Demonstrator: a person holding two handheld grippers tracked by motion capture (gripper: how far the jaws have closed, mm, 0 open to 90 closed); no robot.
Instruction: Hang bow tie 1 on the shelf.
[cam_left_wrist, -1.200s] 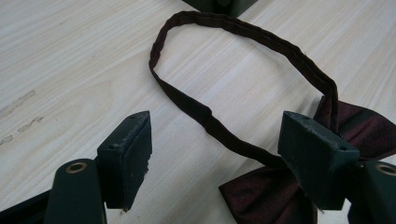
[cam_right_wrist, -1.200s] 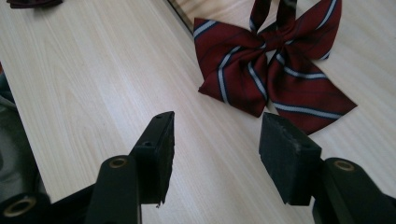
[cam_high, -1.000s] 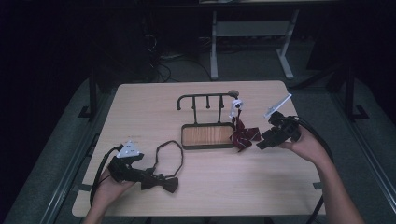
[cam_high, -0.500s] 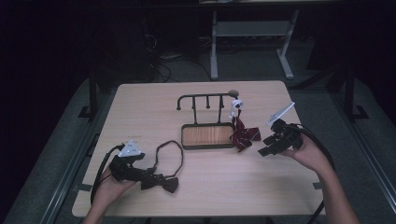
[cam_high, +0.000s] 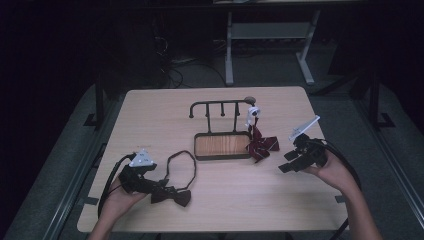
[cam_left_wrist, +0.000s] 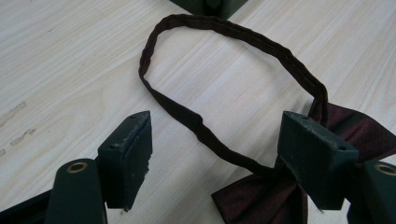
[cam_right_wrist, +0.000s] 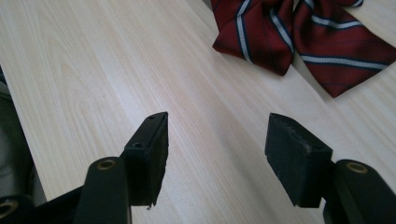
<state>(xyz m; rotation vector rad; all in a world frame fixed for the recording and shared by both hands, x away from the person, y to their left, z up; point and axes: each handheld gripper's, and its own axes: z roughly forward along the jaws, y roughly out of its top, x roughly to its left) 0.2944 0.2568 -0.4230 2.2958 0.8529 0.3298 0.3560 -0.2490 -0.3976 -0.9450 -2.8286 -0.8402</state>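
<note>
A dark maroon bow tie (cam_high: 172, 196) with a looped neck strap (cam_high: 181, 162) lies at the table's front left. My left gripper (cam_high: 159, 189) stands open at it, one jaw over the bow (cam_left_wrist: 275, 196), the strap (cam_left_wrist: 219, 70) curving between the jaws. A red striped bow tie (cam_high: 261, 144) hangs from the right end of a small black rack (cam_high: 222, 106) and spreads on the table. My right gripper (cam_high: 283, 166) is open, a little to the right of the striped tie (cam_right_wrist: 299, 32), nothing between its jaws.
The rack stands on a wooden base tray (cam_high: 222, 146) mid-table. A white clip (cam_high: 254, 112) sits on the rack's right end. Table edges run close at front and right; bare wood (cam_high: 160, 115) lies at the back left.
My right gripper has drawn back to the right and toward the front, away from the striped tie, which stays hanging on the rack. The left gripper has hardly moved.
</note>
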